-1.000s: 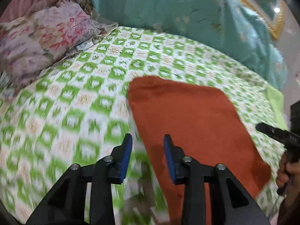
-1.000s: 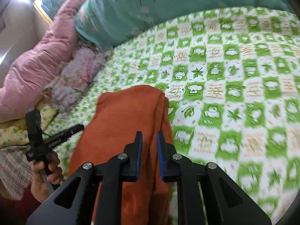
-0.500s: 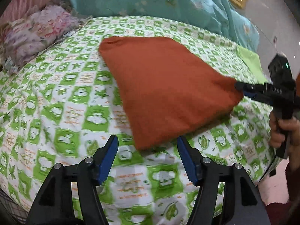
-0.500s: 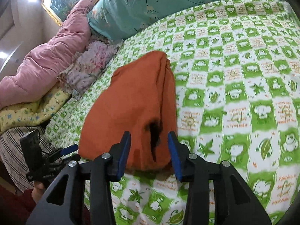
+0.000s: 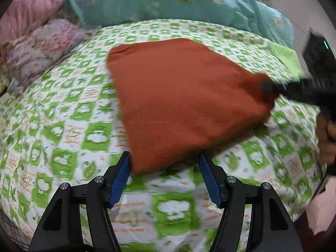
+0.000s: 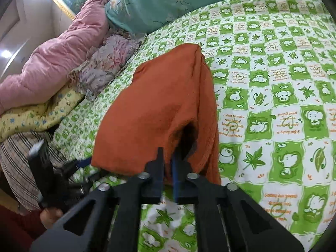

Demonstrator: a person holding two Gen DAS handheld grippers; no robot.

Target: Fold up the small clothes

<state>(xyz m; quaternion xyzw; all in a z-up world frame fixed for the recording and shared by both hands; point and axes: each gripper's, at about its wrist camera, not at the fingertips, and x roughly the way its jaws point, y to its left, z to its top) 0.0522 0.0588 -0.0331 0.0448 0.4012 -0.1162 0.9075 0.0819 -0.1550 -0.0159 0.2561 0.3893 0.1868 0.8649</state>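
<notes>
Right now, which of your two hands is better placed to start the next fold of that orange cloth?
Right. The right gripper is already shut on the near corner of the orange cloth, ready to lift. The left gripper stands open around another corner, not gripping.

The right gripper [image 6: 168,163], apart around the near edge of the orange cloth [image 6: 159,109] half a second ago, now clamps that edge and lifts it slightly. The left gripper [image 5: 164,168], narrow a second ago and over the cloth's left side, now stands wide, straddling the cloth's near corner without pressing it.
</notes>
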